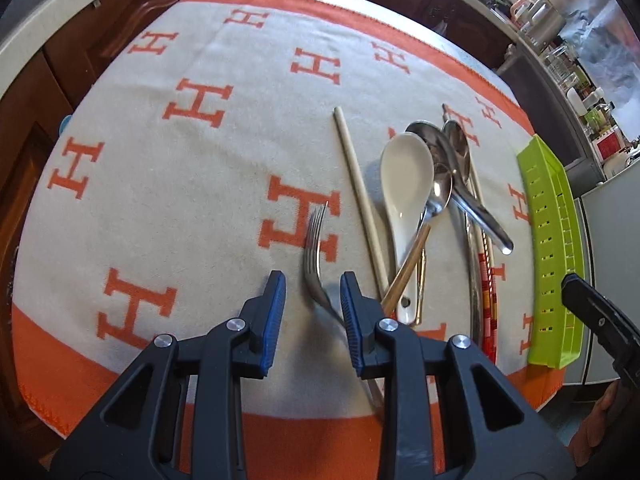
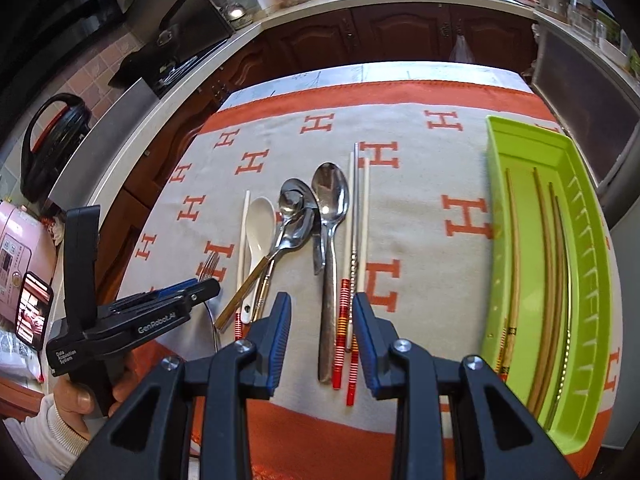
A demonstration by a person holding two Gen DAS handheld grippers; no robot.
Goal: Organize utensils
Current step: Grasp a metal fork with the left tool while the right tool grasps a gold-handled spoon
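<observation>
While both claws stood open | left gripper point(image 1: 313, 312) straddled fork point(image 1: 314, 252), seemingly untouched | right gripper point(image 2: 322, 336) held nothing | tray point(image 2: 500, 208) right.

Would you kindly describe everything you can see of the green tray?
The green tray is a long, shallow, lime-green trough that looks like plastic, with rows of small slots in its walls and ribs along the far inner side. It lies flat on the orange-and-cream cloth, at the right edge, apart from the loose cutlery. Several wooden-looking chopsticks lie lengthwise inside. Neither tool touches it.
</observation>
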